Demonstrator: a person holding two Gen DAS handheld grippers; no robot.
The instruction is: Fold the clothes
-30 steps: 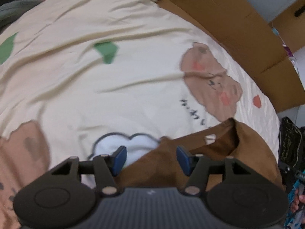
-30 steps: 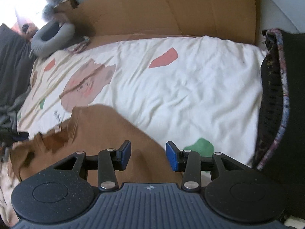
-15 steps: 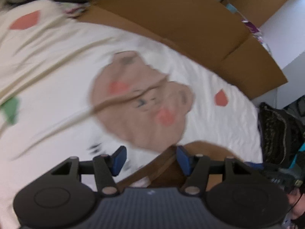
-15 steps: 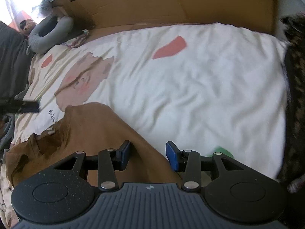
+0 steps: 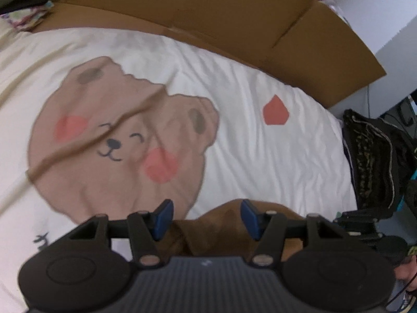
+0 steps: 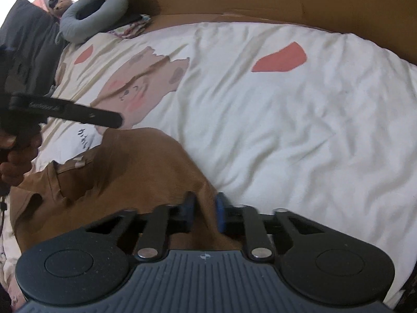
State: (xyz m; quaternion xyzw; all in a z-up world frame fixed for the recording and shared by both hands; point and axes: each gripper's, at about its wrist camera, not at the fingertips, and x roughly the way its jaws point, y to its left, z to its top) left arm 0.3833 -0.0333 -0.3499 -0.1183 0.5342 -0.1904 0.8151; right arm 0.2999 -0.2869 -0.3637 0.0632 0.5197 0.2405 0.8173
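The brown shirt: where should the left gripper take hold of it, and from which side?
Probably the collar side of the brown shirt, coming from above over the quilt. The edge there lies loose and raised, and the right gripper already pinches the opposite edge. The left gripper is open above that fabric.

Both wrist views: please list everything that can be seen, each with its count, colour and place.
brown shirt: one, brown, on the bedcover, nearest the cameras.
bedcover: one, cream with a bear print and red patches, across the bed.
cardboard: brown, along the bed's far edge.
neck pillow: one, grey, far left corner in the right view.
dark knit cloth: one, black with pale trim, right of the bed.
person's hand: one, left edge, gripping a handle.
left gripper: black with blue pads, open over the shirt.
right gripper: black with blue pads, shut on the shirt.
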